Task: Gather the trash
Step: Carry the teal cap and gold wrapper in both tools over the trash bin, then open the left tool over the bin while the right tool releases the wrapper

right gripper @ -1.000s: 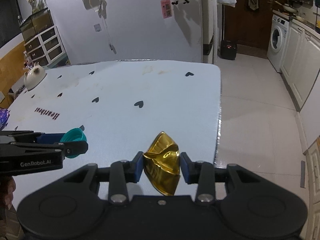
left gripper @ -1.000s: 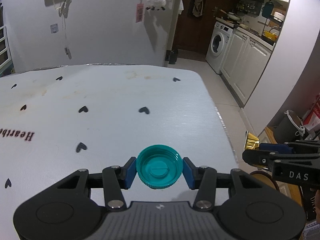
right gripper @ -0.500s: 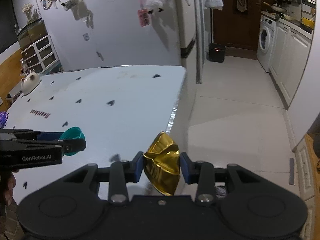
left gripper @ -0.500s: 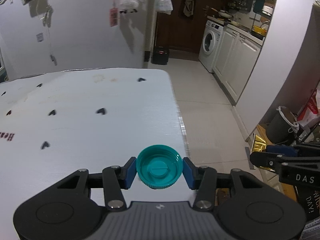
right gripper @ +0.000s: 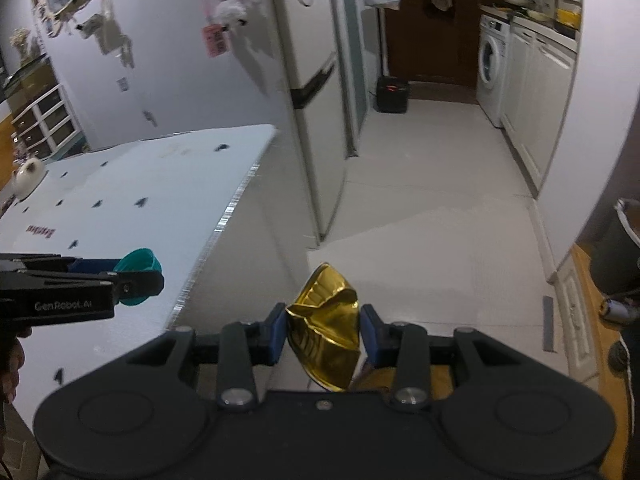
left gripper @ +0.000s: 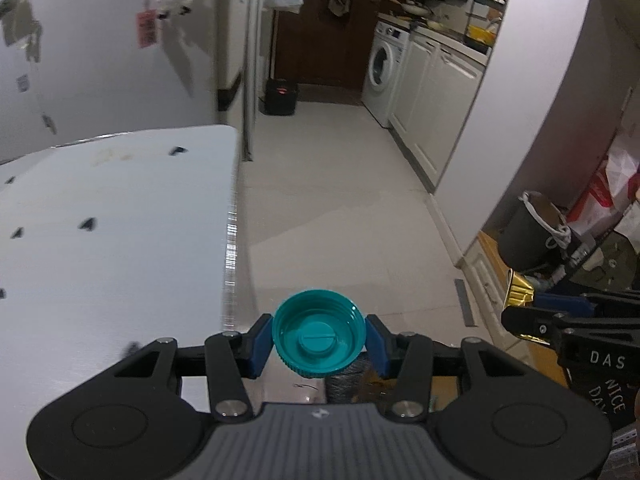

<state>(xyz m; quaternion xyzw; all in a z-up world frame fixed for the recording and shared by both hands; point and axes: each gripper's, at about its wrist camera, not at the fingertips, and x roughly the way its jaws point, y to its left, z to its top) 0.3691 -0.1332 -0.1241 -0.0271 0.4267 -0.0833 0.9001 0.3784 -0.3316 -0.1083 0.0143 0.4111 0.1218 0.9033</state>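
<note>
A teal bottle cap (left gripper: 319,332), hollow side up, sits clamped between the blue pads of my left gripper (left gripper: 319,338), just past the right edge of the white table (left gripper: 112,232) and over the floor. My right gripper (right gripper: 324,336) is shut on a crumpled gold foil wrapper (right gripper: 326,336), also over the floor. The same wrapper (left gripper: 518,292) and right gripper show at the right of the left wrist view. In the right wrist view the cap (right gripper: 140,270) and left gripper (right gripper: 136,276) appear at the left, above the table edge.
A dark bin with a white bag liner (left gripper: 528,232) stands on the floor at the right, beside bags and clutter. A fridge (right gripper: 316,92) rises beyond the table corner. White cabinets and a washing machine (left gripper: 382,68) line the far right. A white teapot (right gripper: 28,174) sits on the table's far left.
Both grippers have swung to the right, off the table and out over the floor, each keeping its grip. The bin has come further into the left wrist view.
</note>
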